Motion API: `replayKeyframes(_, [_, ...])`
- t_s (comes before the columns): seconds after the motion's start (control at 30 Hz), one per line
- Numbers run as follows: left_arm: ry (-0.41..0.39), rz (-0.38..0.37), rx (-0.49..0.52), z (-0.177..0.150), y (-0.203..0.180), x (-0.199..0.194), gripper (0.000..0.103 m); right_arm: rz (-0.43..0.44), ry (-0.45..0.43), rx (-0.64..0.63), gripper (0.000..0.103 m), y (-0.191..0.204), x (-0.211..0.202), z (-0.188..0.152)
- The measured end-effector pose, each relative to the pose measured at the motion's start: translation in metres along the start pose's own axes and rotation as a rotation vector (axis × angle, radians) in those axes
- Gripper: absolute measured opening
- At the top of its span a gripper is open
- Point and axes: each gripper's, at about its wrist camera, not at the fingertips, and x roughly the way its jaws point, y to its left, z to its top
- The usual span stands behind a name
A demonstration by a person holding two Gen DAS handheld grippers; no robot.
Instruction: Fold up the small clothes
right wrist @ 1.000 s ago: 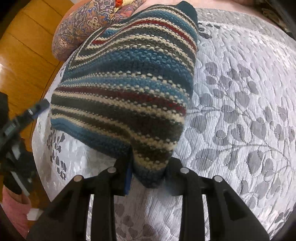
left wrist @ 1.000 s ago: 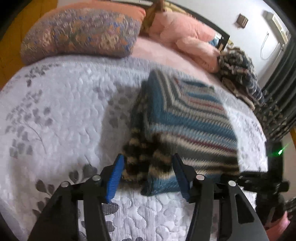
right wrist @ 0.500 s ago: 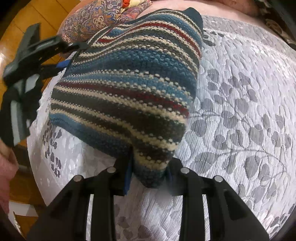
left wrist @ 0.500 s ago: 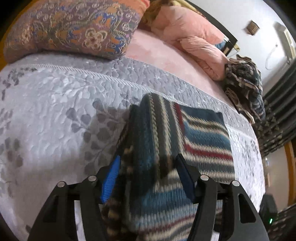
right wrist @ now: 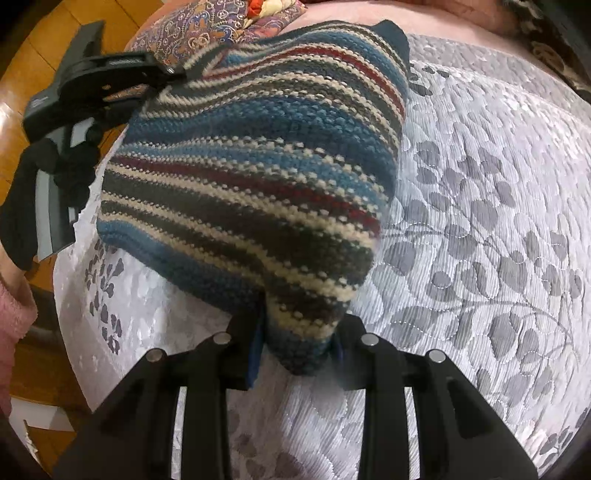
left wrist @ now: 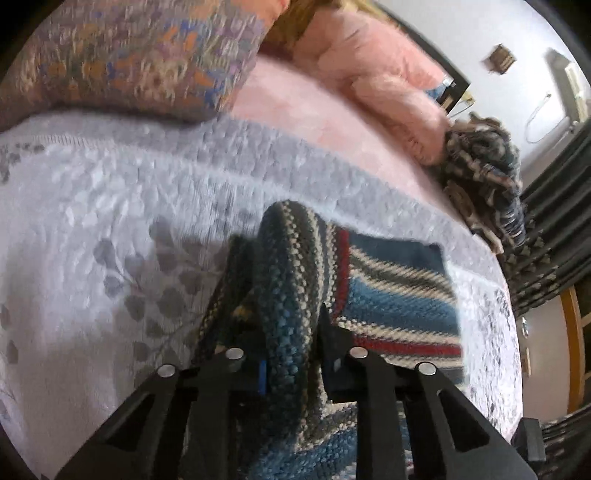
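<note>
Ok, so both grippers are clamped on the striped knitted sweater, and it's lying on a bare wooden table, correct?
Not quite: the striped knitted sweater lies on a grey leaf-patterned quilted bedspread, not a table, as the right wrist view shows. The left gripper and right gripper are both clamped on it.

Bedroom setting. A bed (left wrist: pixel 92 229) with a pale grey quilted cover bearing a leaf pattern; beyond it a pink sheet (left wrist: pixel 295 122), a paisley pillow (left wrist: pixel 140 62) and a pink fluffy cushion (left wrist: pixel 391 92). A white wall (left wrist: pixel 480 29) carries a small brown fixture (left wrist: pixel 500 57) and a white air conditioner (left wrist: pixel 570 85). Dark curtains (left wrist: pixel 554 240) hang at far right. Wooden floor (right wrist: pixel 48 40) lies left of the bed.
</note>
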Motion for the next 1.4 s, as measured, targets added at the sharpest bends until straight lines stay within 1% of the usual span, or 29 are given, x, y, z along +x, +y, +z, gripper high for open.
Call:
replayKeyframes(0.03, [-0.027, -0.016, 0.01, 0.002, 0.0, -0.01, 0.019, 0.008, 0.001, 0.001, 0.031, 0.0, -0.001, 0.001])
replayKeyframes(0.07, [-0.033, -0.019, 0.025, 0.004, 0.0, -0.014, 0.019, 0.013, 0.001, 0.002, 0.031, 0.0, -0.002, 0.002])
replayKeyframes(0.1, [-0.031, -0.004, 0.039, 0.005, 0.003, -0.015, 0.019, 0.016, 0.004, 0.0, 0.031, 0.001, -0.001, 0.004])
replayKeyframes(0.27, [0.042, 0.045, 0.02, 0.001, 0.028, 0.012, 0.019, -0.005, 0.009, -0.017, 0.032, 0.006, 0.0, 0.01])
replayKeyframes(0.4, [0.047, 0.059, 0.015, -0.006, 0.037, 0.029, 0.021, -0.008, 0.021, -0.023, 0.033, 0.007, 0.003, 0.012])
replayKeyframes(0.5, [0.065, 0.043, -0.025, -0.004, 0.041, 0.029, 0.025, 0.003, 0.038, -0.013, 0.037, 0.004, 0.004, 0.015])
replayKeyframes(0.53, [0.071, 0.045, -0.029, -0.003, 0.041, 0.026, 0.028, 0.01, 0.041, -0.009, 0.037, 0.004, 0.005, 0.015])
replayKeyframes(0.57, [0.07, 0.052, -0.027, -0.002, 0.039, 0.022, 0.034, 0.019, 0.044, -0.003, 0.037, 0.002, 0.003, 0.016])
replayKeyframes(0.67, [0.058, 0.082, -0.013, -0.004, 0.034, 0.003, 0.04, 0.047, 0.053, 0.023, 0.039, -0.005, -0.003, 0.017])
replayKeyframes(0.77, [0.044, 0.093, -0.019, -0.02, 0.031, -0.023, 0.041, 0.052, 0.047, 0.025, 0.04, -0.009, -0.013, 0.018])
replayKeyframes(0.8, [0.025, 0.093, -0.013, -0.031, 0.028, -0.037, 0.041, 0.05, 0.044, 0.023, 0.042, -0.01, -0.015, 0.018])
replayKeyframes(0.9, [-0.017, 0.073, -0.009, -0.062, 0.02, -0.066, 0.042, 0.042, 0.043, 0.021, 0.042, -0.012, -0.02, 0.018])
replayKeyframes(0.93, [-0.023, 0.065, -0.007, -0.072, 0.018, -0.072, 0.045, 0.041, 0.044, 0.021, 0.042, -0.011, -0.019, 0.017])
replayKeyframes(1.0, [-0.017, 0.07, -0.011, -0.087, 0.015, -0.076, 0.046, 0.036, 0.045, 0.02, 0.042, -0.01, -0.019, 0.017])
replayKeyframes(1.07, [0.016, 0.071, -0.021, -0.1, 0.016, -0.072, 0.046, 0.028, 0.047, 0.015, 0.042, -0.005, -0.017, 0.016])
replayKeyframes(1.2, [0.069, 0.042, -0.041, -0.112, 0.021, -0.057, 0.043, 0.015, 0.051, 0.01, 0.042, 0.0, -0.014, 0.016])
replayKeyframes(1.23, [0.079, 0.031, -0.045, -0.112, 0.021, -0.053, 0.033, 0.009, 0.05, 0.005, 0.042, 0.001, -0.014, 0.016])
replayKeyframes(1.27, [0.088, 0.023, -0.048, -0.111, 0.021, -0.05, 0.019, -0.001, 0.048, -0.003, 0.042, 0.003, -0.013, 0.016])
replayKeyframes(1.4, [0.065, 0.02, -0.103, -0.107, 0.032, -0.052, 0.016, -0.015, 0.038, -0.018, 0.042, 0.008, -0.013, 0.014])
